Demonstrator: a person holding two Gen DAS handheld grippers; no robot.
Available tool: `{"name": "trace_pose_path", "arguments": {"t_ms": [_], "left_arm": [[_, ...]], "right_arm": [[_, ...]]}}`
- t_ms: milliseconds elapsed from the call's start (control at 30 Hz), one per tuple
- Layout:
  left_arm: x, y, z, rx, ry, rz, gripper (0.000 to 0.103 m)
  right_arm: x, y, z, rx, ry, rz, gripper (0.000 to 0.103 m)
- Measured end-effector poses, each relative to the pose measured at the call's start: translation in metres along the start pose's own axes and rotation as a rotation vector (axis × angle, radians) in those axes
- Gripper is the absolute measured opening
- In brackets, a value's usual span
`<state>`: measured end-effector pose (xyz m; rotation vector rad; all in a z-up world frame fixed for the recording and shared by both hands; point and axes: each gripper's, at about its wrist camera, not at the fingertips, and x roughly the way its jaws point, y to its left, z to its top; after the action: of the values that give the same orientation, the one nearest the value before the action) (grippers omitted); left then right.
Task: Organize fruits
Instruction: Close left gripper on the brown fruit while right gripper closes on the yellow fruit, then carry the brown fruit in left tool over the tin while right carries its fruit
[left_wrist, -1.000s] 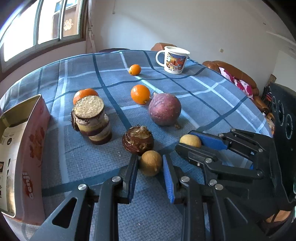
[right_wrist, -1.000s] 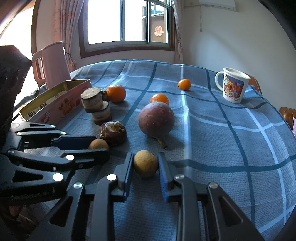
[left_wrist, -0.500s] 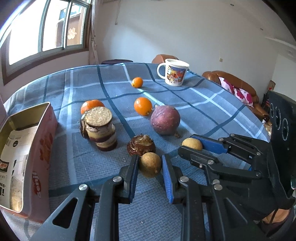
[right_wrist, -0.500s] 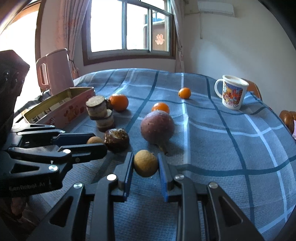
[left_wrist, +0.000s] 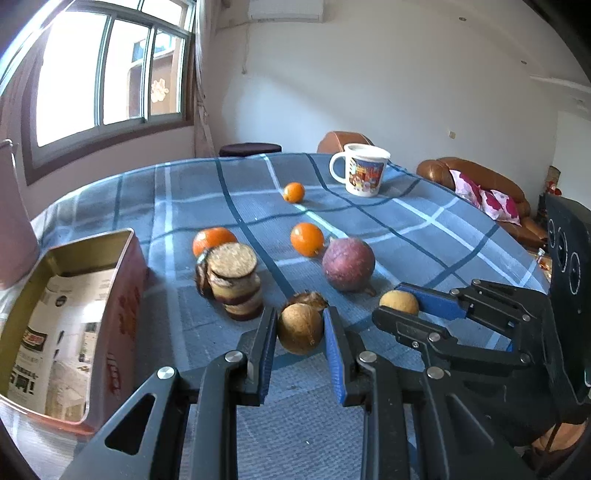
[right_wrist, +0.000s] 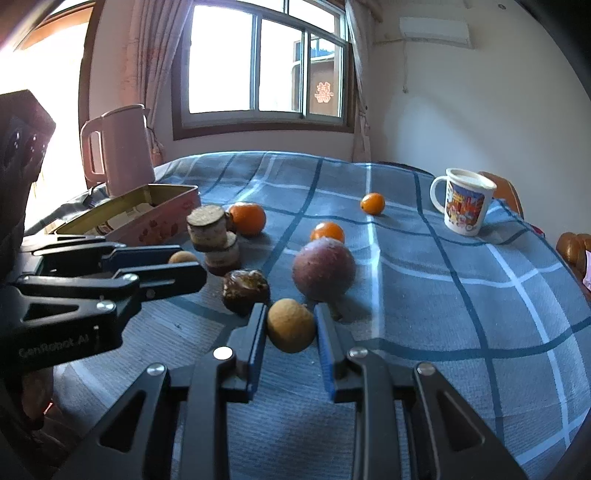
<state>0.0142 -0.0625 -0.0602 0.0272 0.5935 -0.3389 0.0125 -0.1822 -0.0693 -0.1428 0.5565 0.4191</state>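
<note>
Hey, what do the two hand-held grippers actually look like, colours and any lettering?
Both are black linkage frames with silver rivets and blue finger pads. The left hand-held gripper carries pale "GenRobot.AI" lettering on its side; the right hand-held gripper shows round ports on its black housing.

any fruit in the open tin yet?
No, the open tin holds only printed paper, no fruit.
</note>
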Motion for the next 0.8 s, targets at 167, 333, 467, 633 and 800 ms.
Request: {"name": "trace_pose_path", "arguments": {"t_ms": [167,333,467,633,800], "left_arm": [[-0.008,0.000,0.003,0.012,-0.038,0.031,0.027],[-0.015,0.000,0.005,0.019,-0.066,0.053,0.027],[-0.019,0.001,0.007,0.016,-0.082,0.070,0.027],[-0.024,0.004,0.010,0.011,-0.103,0.091,0.027],[-0.027,0.007,0.012,0.007,-0.119,0.103,0.027]], "right_arm": [[-0.007,0.004,0.003,-0.012,-0.026,0.001,0.029],[-0.011,0.008,0.007,-0.023,-0.046,0.003,0.029],[-0.015,0.013,0.011,-0.035,-0.062,0.006,0.029],[-0.018,0.017,0.017,-0.045,-0.086,0.008,0.029],[-0.020,0.020,0.020,-0.052,-0.097,0.009,0.029]]}}
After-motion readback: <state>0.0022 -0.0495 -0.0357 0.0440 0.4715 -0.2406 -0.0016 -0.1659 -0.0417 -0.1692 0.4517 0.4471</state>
